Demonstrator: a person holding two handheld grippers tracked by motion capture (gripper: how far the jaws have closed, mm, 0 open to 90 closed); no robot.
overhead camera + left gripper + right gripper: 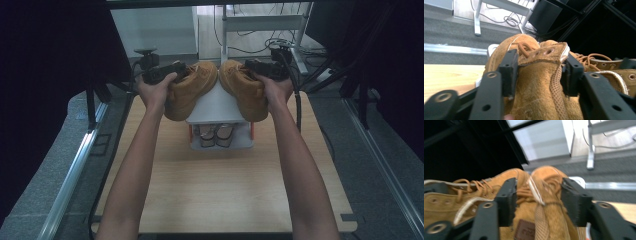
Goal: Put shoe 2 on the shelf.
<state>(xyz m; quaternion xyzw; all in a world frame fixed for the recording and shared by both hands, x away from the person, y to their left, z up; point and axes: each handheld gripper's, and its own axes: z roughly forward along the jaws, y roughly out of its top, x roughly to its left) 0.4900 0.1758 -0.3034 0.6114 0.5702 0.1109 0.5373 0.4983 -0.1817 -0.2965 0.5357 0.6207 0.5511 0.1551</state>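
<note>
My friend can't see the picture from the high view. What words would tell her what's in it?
Two arms reach forward over a wooden table, each hand holding black tongs clamped on a tan boot: the left tongs grip one boot, the right tongs the other boot. Both boots are above a small white shoe rack with a pair of sandals on its lower shelf.

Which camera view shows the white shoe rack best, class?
The high view: the white shoe rack stands mid-table, its flat top and lower shelf with a pair of shoes visible. Each gripper view catches just a white corner behind the tan boots.
</note>
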